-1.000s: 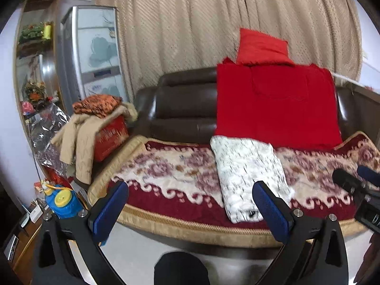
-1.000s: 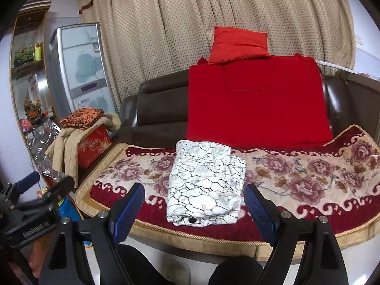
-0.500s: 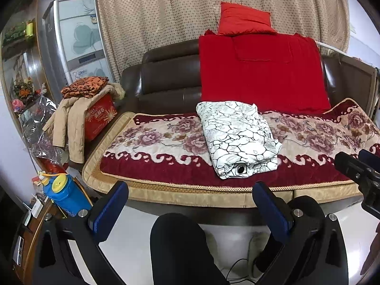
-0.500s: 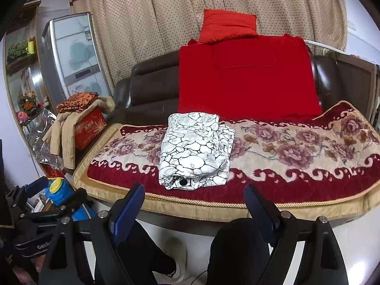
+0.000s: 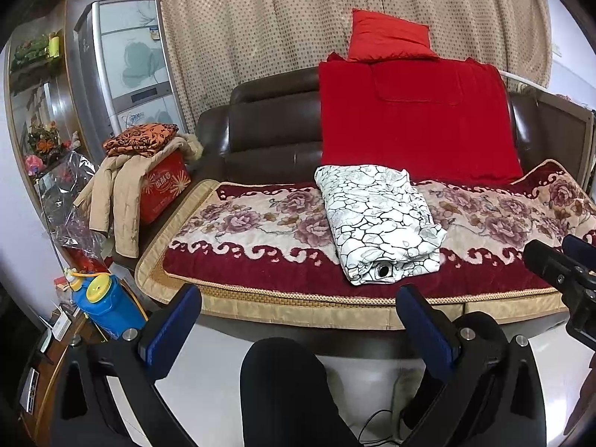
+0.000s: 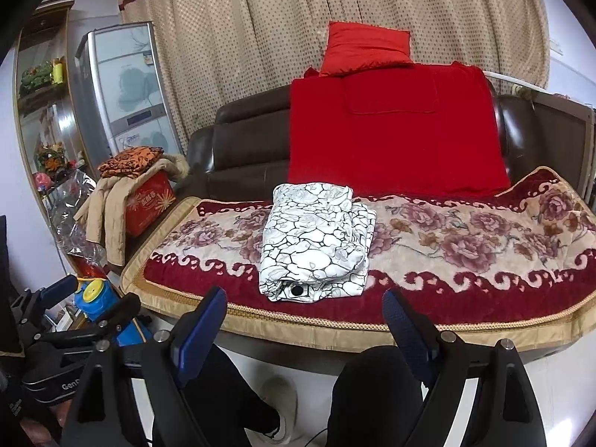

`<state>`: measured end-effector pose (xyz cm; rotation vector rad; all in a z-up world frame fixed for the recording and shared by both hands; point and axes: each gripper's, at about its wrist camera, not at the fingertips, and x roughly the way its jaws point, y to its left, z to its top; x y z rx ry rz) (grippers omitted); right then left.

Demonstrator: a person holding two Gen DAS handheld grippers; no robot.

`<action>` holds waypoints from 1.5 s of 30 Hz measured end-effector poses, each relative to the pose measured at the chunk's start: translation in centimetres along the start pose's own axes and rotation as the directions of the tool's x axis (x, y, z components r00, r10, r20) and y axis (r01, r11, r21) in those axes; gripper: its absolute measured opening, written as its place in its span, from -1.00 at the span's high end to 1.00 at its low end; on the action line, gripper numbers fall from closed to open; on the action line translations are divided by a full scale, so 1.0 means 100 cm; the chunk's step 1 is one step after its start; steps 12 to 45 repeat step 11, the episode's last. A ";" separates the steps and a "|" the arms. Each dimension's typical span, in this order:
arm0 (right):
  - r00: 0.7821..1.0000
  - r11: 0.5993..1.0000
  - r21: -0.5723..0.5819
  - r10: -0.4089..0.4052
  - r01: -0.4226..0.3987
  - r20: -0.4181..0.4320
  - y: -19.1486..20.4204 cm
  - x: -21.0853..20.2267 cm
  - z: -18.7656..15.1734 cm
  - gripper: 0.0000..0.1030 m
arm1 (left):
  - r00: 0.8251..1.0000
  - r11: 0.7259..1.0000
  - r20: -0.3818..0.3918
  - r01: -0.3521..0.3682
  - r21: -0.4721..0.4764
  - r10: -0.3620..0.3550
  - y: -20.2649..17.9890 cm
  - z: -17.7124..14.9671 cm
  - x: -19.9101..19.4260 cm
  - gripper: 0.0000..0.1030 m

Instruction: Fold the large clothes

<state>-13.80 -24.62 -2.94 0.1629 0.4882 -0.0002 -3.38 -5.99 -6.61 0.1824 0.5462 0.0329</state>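
Left wrist view shows the folded white garment [image 5: 380,223] on the sofa cover [image 5: 260,223], beyond both empty, wide-apart grippers, long axis running near to far. It lies right of the left gripper [image 5: 298,320], roughly centred ahead of the right gripper [image 6: 305,320].

The folded white garment [image 6: 316,242] is soft printed cloth; the floral sofa cover [image 6: 465,246] looks plush; the brown sofa [image 6: 238,149] is glossy leather; the curtain [image 6: 260,37] is woven, dotted fabric.
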 end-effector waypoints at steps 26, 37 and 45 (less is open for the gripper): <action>1.000 1.000 -0.001 -0.002 0.002 -0.031 -0.004 0.029 0.010 -0.70 | 0.998 0.998 -0.007 0.068 -0.001 -0.068 -0.002 0.018 0.034 -1.00; 1.000 1.000 -0.001 -0.002 0.002 -0.031 -0.004 0.029 0.010 -0.70 | 0.998 0.998 -0.007 0.068 -0.001 -0.068 -0.002 0.018 0.034 -1.00; 1.000 1.000 -0.001 -0.002 0.002 -0.031 -0.004 0.029 0.010 -0.70 | 0.998 0.998 -0.007 0.068 -0.001 -0.068 -0.002 0.018 0.034 -1.00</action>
